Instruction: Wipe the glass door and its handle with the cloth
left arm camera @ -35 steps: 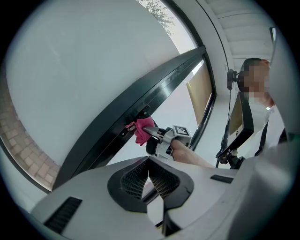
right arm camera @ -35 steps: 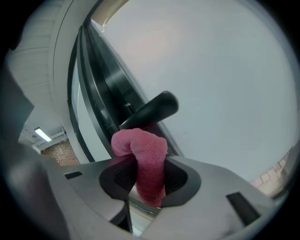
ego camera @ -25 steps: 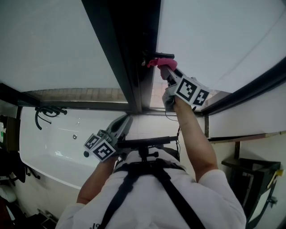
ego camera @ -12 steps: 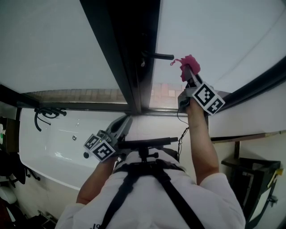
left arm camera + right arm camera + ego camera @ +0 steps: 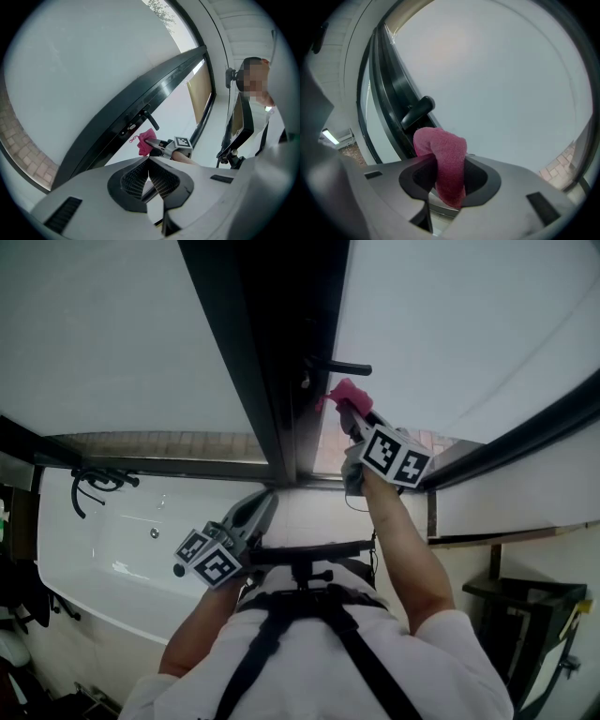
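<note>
a white bathtub lies at lower left, with a black tap at its upper edge. brick paving shows outside.

Handle projects rightward from the door frame, in front of the glass. Cloth, between the jaws of the right gripper, sits just below the handle, beside the frame. Left gripper lies lower and to the left, well apart from the handle.
</note>
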`<action>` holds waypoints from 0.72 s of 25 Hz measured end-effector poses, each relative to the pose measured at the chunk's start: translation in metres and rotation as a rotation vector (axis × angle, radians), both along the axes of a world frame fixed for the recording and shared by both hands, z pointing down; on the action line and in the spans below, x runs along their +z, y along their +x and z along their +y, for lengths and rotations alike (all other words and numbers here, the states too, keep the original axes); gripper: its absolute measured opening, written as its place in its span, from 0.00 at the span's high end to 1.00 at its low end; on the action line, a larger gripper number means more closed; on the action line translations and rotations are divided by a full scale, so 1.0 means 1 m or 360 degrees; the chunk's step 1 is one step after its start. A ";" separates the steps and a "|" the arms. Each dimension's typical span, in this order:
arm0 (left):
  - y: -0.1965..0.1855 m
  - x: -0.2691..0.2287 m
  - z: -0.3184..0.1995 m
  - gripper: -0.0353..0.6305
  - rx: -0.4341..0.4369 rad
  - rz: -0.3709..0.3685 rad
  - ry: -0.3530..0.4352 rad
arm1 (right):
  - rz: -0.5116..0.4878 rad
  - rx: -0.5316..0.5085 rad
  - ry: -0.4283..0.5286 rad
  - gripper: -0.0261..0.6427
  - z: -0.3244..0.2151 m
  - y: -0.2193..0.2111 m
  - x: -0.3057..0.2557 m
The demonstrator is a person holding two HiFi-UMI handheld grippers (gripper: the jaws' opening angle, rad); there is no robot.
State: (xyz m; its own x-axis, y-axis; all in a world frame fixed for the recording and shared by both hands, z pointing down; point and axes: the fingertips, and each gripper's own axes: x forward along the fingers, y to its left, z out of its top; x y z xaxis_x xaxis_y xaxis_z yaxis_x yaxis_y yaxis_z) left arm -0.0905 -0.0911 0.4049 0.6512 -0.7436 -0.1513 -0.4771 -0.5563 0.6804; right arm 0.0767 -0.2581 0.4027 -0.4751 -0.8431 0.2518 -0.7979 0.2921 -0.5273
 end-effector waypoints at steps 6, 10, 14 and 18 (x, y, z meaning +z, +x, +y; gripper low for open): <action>-0.007 0.001 0.000 0.96 -0.0024 -0.0004 0.0000 | 0.0007 -0.0047 0.0034 0.76 -0.022 -0.026 -0.018; -0.009 -0.001 0.002 0.96 -0.0036 -0.0004 0.0008 | 0.0035 -0.0071 0.0016 0.76 -0.029 -0.042 -0.011; -0.014 0.001 0.005 0.96 -0.0046 -0.0008 -0.0003 | 0.0102 -0.0098 -0.0022 0.76 -0.032 -0.055 0.007; -0.015 0.003 0.007 0.96 -0.0055 -0.0003 -0.0011 | 0.0161 -0.0115 -0.0054 0.76 -0.033 -0.055 0.021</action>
State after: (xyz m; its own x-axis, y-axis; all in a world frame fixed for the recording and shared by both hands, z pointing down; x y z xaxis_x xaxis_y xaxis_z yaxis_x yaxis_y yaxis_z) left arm -0.1054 -0.0845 0.4075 0.6254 -0.7667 -0.1451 -0.4972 -0.5349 0.6831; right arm 0.0214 -0.2907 0.4238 -0.5051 -0.7978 0.3292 -0.8250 0.3343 -0.4557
